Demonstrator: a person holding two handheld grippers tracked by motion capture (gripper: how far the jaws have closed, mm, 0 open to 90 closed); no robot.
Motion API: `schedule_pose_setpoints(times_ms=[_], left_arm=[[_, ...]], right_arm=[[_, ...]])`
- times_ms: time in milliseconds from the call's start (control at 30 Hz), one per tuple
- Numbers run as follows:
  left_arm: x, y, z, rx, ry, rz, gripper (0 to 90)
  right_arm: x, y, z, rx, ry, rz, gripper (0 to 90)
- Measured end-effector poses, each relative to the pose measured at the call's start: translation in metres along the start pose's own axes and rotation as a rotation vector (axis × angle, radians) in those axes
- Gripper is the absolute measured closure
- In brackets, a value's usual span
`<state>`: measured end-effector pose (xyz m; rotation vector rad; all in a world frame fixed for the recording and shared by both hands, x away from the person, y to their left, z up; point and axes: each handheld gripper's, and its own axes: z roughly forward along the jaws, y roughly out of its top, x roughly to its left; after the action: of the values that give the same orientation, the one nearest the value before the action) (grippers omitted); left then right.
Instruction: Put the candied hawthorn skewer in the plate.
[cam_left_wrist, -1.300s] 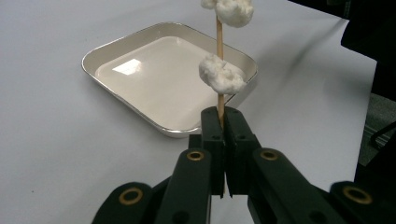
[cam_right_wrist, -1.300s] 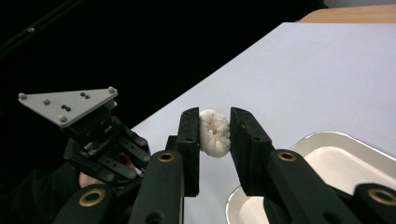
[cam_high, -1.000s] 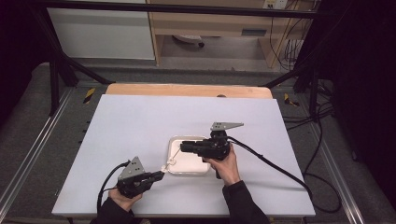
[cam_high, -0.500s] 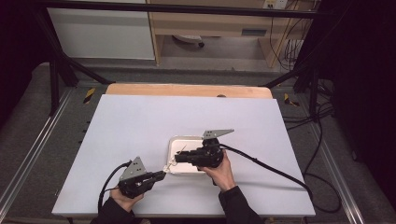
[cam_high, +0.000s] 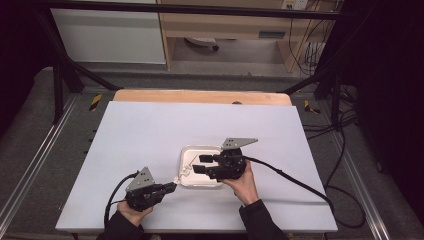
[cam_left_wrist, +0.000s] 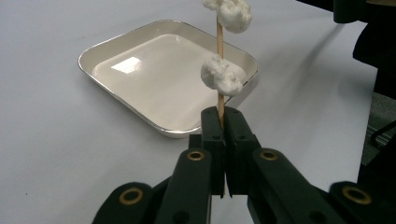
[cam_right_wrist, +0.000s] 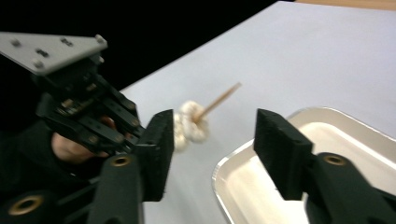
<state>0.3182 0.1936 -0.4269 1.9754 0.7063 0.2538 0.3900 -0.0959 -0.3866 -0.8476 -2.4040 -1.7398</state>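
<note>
A thin wooden skewer (cam_left_wrist: 219, 95) carries white fluffy lumps (cam_left_wrist: 222, 77) and rises from my left gripper (cam_left_wrist: 223, 116), which is shut on its lower end. In the high view the left gripper (cam_high: 172, 186) sits at the front left and the skewer (cam_high: 187, 167) slants over the near left corner of a shallow white tray (cam_high: 200, 148). My right gripper (cam_high: 201, 164) hovers over the tray and points left at the skewer. Its jaws have just been opening. In its own view the right gripper (cam_right_wrist: 210, 140) stands open, and a lump (cam_right_wrist: 190, 125) lies just beyond its left jaw, untouched.
The tray (cam_left_wrist: 154, 79) is bare inside and lies on a pale sheet that covers the table (cam_high: 150, 130). A wooden strip (cam_high: 200, 96) runs along the far edge. Cables trail from both grippers toward the near side and the right.
The right gripper's jaws have spread apart. It shifted slightly left and lower over the tray, toward the skewer. The left gripper and skewer have stayed put.
</note>
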Motion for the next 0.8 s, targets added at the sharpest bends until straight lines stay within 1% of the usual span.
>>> schedule_pose_setpoints(times_ms=[67, 167, 233, 367, 433, 467, 567, 600, 667, 733, 800], left_arm=[[0.001, 0.0, 0.0, 0.0, 0.003, -0.004, 87.7], [0.002, 0.0, 0.0, 0.004, 0.009, -0.009, 87.7], [0.003, -0.001, 0.0, 0.005, 0.012, -0.015, 87.6], [0.003, 0.0, 0.0, 0.01, 0.015, -0.02, 87.6], [0.004, 0.0, 0.0, 0.013, 0.015, -0.02, 87.6], [0.004, 0.0, 0.001, 0.013, 0.015, -0.02, 87.6], [0.004, 0.0, 0.001, 0.016, 0.013, -0.02, 87.5], [0.004, 0.001, 0.002, 0.017, 0.014, -0.019, 87.5], [0.005, 0.001, 0.002, 0.02, 0.012, -0.022, 87.5], [0.005, 0.002, 0.002, 0.022, 0.012, -0.024, 87.5], [0.006, 0.003, 0.002, 0.025, 0.013, -0.024, 87.5]], right_arm=[[-0.001, -0.002, -0.004, 0.01, -0.04, -0.024, 36.7], [-0.005, -0.008, -0.009, 0.021, -0.086, -0.034, 26.5], [-0.008, -0.012, -0.013, 0.027, -0.109, -0.036, 21.0], [-0.014, -0.021, -0.023, 0.044, -0.17, -0.047, 11.7], [-0.018, -0.025, -0.028, 0.056, -0.195, -0.05, 9.6], [-0.02, -0.027, -0.031, 0.062, -0.199, -0.041, 9.0], [-0.025, -0.034, -0.04, 0.07, -0.221, -0.038, 6.5], [-0.027, -0.036, -0.042, 0.075, -0.231, -0.046, 5.3], [-0.029, -0.041, -0.048, 0.08, -0.259, -0.039, 2.3], [-0.032, -0.046, -0.054, 0.078, -0.288, -0.048, 1.2], [-0.036, -0.051, -0.06, 0.083, -0.31, -0.038, 0.8]])
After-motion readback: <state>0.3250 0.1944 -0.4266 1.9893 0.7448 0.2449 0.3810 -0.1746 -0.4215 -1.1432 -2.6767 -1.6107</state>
